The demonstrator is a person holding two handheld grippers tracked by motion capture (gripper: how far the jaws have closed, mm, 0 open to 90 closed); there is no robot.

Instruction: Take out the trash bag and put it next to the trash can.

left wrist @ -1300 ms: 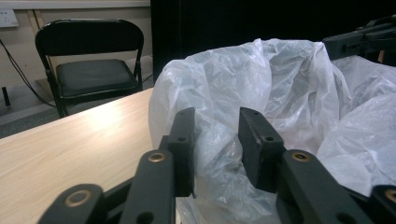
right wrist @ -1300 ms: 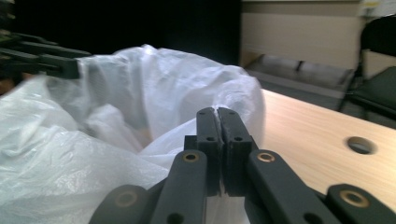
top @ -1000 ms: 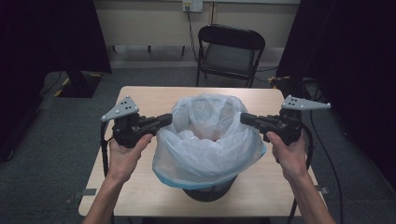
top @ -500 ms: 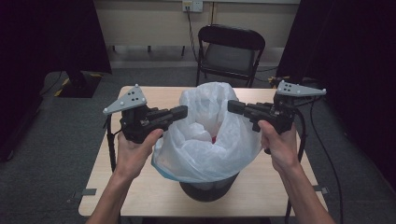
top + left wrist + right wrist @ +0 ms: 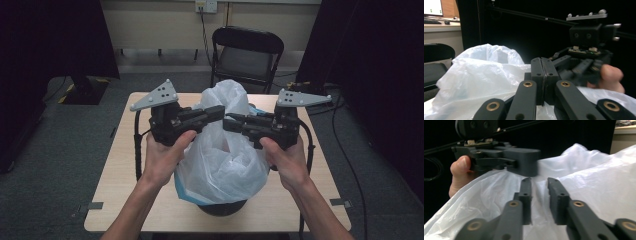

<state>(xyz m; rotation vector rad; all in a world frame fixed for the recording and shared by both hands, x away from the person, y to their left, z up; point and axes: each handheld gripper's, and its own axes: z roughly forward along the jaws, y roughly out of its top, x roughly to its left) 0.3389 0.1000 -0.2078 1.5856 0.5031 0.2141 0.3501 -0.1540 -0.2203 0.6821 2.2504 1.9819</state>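
Bag (image 5: pixel 225 160) is thin, floppy, slippery plastic, so I pinch bunched rim. Left gripper (image 5: pixel 218 112) fingers clamp a fold; right gripper (image 5: pixel 231 123) fingers have just been opening, film loose between.

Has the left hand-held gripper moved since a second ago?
Yes. In the high view the left hand-held gripper has come inward and up toward the folding chair, from the table's left side to over the white plastic bag.

A light wooden table (image 5: pixel 120 175) carries a dark bin (image 5: pixel 222 207) lined with a white plastic bag (image 5: pixel 225 165).
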